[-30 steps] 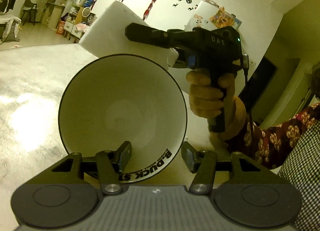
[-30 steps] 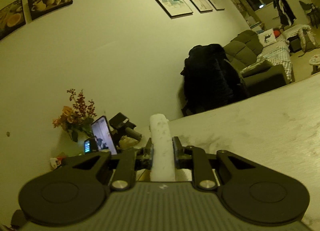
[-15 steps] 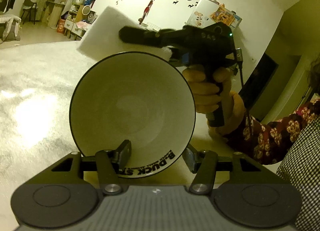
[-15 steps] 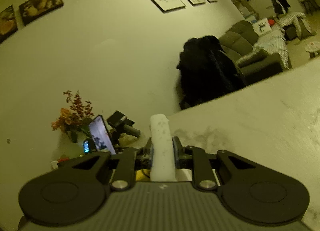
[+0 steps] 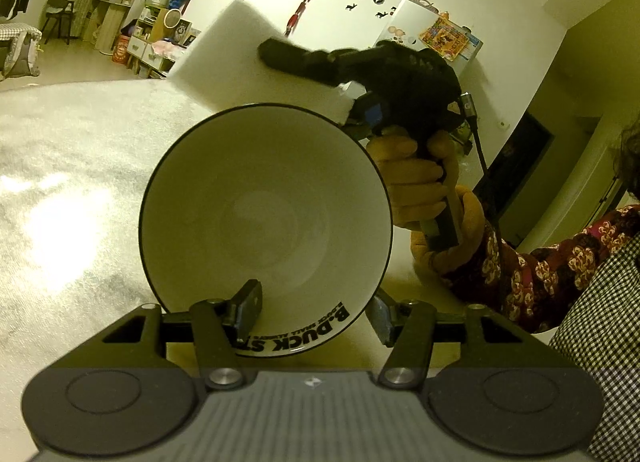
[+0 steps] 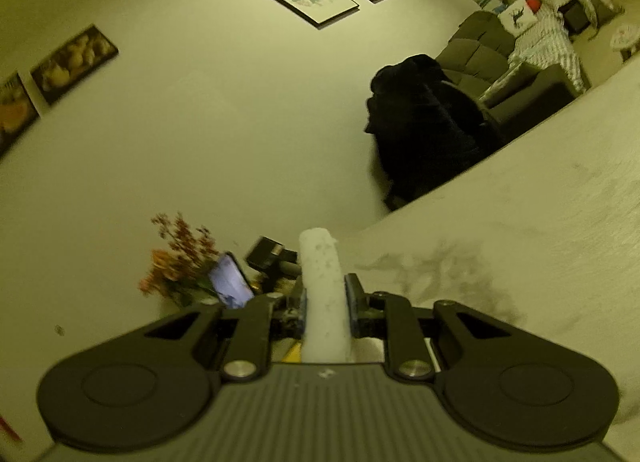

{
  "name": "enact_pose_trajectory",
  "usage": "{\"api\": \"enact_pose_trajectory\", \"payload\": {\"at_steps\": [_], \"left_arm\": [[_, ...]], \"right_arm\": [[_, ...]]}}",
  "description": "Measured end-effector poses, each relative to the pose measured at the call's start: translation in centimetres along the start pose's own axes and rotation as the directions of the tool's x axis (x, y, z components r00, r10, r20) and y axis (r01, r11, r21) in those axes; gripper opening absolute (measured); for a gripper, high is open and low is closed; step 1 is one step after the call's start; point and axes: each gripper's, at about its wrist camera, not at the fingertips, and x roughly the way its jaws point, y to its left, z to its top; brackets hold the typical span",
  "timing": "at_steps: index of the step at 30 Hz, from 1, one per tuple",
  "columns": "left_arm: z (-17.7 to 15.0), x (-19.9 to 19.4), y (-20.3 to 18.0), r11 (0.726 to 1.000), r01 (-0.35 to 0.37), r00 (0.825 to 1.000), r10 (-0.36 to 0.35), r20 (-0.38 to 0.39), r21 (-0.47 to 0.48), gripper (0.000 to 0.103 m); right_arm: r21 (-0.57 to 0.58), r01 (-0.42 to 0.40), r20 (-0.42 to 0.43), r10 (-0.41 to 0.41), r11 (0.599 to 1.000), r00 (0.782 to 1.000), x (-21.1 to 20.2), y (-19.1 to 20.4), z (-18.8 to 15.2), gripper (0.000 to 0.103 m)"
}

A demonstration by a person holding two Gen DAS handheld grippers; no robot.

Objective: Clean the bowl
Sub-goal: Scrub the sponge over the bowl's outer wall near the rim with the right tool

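Note:
A white bowl (image 5: 266, 198) with a thin black rim and black lettering on its outside is held tilted, its inside facing the left wrist camera. My left gripper (image 5: 314, 304) is shut on its near wall, one finger (image 5: 248, 304) inside the bowl and the other (image 5: 380, 320) outside. My right gripper (image 5: 280, 56), held by a hand (image 5: 412, 182), is shut on a white sponge (image 5: 224, 58) just above the bowl's far rim. In the right wrist view the sponge (image 6: 322, 294) stands edge-on, pinched between that gripper's (image 6: 324, 296) pads.
A pale marbled tabletop (image 5: 60, 182) lies under the bowl. At its wall end stand flowers (image 6: 176, 262), a lit phone (image 6: 230, 284) and a black device (image 6: 266, 254). A dark coat (image 6: 424, 130) hangs beyond the table edge. A floral sleeve (image 5: 560, 262) is at the right.
The bowl has slid a little to the right in the left wrist view. The right gripper with the sponge rose slightly above the rim and rolled, so its view now tilts.

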Motion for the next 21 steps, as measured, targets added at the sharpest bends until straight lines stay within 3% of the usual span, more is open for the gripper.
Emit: {"api": "enact_pose_trajectory", "payload": {"at_steps": [4,12,21], "left_arm": [[-0.1,0.0,0.0,1.0,0.0,1.0,0.0,0.0,0.0,0.058],[0.0,-0.1,-0.2,1.0,0.002,1.0,-0.002,-0.001,0.0,0.058],[0.2,-0.4,-0.4,1.0,0.002,1.0,-0.002,-0.004,0.003,0.06]], "right_arm": [[0.013,0.026,-0.003,-0.026,1.0,1.0,0.1,0.0,0.1,0.02],[0.088,0.173,-0.062,-0.168,0.981,0.984,1.2,-1.7,-0.1,0.019],[0.093,0.09,-0.053,-0.085,0.992,0.995,0.9,-1.2,0.0,0.02]]}}
